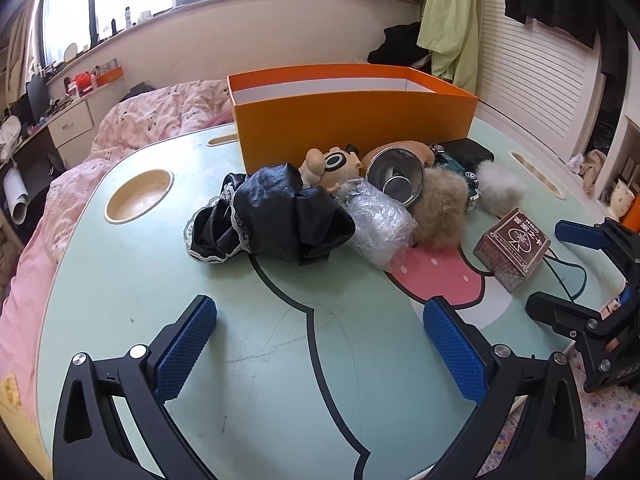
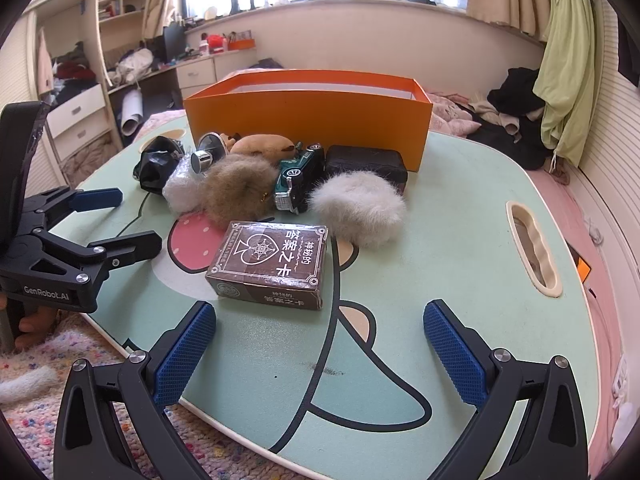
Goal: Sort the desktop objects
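Orange cardboard box (image 2: 308, 120): open-topped, at the far side of the mint-green counter (image 2: 460, 240); the likely destination, and none of its contents show.

Brown card box (image 2: 269, 265): lies flat, apart from the heap and nearest your right hand-held gripper (image 2: 320, 354), whose blue pads are wide apart and hold nothing. This looks like the first pick. Come in low, put one pad against each long side, close squarely so it cannot twist, then lift clear of the white fur puff (image 2: 358, 208) just behind it.

Left hand-held gripper (image 1: 320, 350): jaws also spread, empty, over bare counter in front of the black lace-trimmed cloth (image 1: 268, 216). Pinch that cloth at its bunched middle; edges will trail.

Heap before the box, items touching or overlapping:
- crinkled clear plastic bundle (image 1: 378, 224)
- brown fur puff (image 1: 438, 208)
- shiny metal cup (image 1: 396, 176), on its side
- cartoon figurine (image 1: 334, 164)
- green toy car (image 2: 298, 180), tipped nose-down
- black pouch (image 2: 366, 164), against the box wall
- tan plush (image 2: 262, 146), mostly covered

Hard to make out: what the plastic wraps; the plush's shape; whether anything lies under the fur puffs. Lift the upper pieces before those beneath.
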The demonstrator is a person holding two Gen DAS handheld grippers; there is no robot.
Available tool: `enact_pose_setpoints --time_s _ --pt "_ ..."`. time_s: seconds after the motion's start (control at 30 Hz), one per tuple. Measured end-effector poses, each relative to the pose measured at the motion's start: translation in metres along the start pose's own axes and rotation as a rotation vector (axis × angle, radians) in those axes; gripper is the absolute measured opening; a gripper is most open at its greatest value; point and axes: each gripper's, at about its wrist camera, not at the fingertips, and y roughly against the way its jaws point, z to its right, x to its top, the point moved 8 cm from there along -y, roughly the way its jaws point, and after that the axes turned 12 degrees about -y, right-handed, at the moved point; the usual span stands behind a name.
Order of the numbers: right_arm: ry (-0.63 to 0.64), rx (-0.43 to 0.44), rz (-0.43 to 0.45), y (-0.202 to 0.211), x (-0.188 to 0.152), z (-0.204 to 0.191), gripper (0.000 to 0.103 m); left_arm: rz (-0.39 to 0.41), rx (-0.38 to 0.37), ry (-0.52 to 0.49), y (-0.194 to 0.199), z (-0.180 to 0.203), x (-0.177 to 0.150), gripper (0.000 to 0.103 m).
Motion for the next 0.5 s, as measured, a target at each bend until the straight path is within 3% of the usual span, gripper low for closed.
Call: enact_pose_setpoints --time_s 0.5 --pt "-0.004 -0.003 -0.004 -0.007 0.006 -0.011 0.103 0.009 -0.005 -0.005 0.0 0.0 0.002 0.103"
